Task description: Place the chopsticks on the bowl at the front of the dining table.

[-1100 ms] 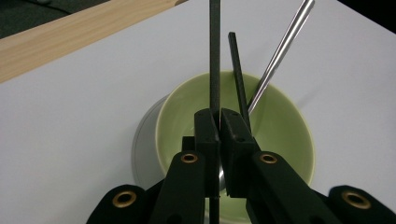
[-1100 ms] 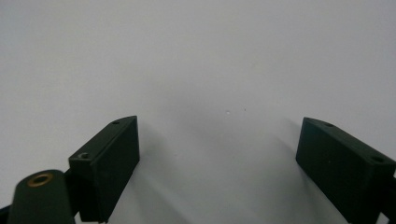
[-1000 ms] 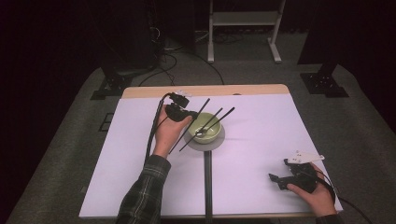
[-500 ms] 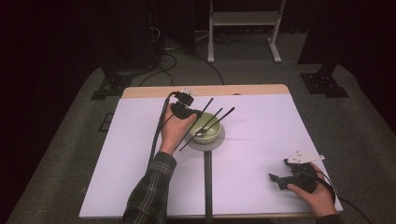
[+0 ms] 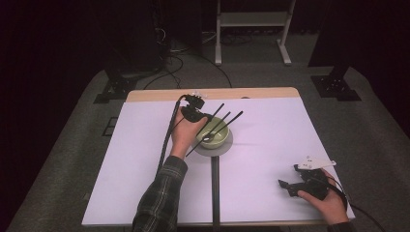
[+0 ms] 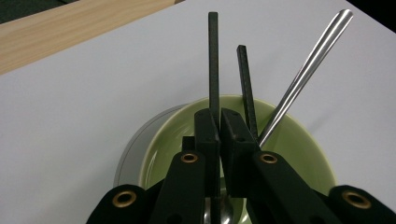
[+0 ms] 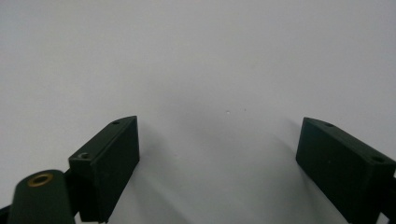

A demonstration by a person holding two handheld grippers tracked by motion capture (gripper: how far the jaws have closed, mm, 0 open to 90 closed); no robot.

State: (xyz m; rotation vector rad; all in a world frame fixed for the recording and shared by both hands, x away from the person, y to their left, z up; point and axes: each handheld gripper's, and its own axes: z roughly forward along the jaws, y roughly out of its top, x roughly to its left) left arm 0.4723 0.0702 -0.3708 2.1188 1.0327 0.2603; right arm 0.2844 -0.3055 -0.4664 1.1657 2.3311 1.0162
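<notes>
Lowering a black chopstick [image 6: 213, 60] into the green bowl [image 6: 299, 140], left gripper [image 6: 219, 128] jaws clamped on it. Next: release beside the spoon [image 6: 306, 70]. Right gripper [image 7: 217, 154] jaws wide, empty, near the table's [image 5: 270, 145] right front corner.

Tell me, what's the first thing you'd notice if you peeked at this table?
The green bowl near the middle of the white table jumps out, with black chopsticks and a shiny spoon sticking out of it. The left tongs are right over it, pinching one chopstick. Down in the near right corner, the right tongs sit open over bare table.
</notes>
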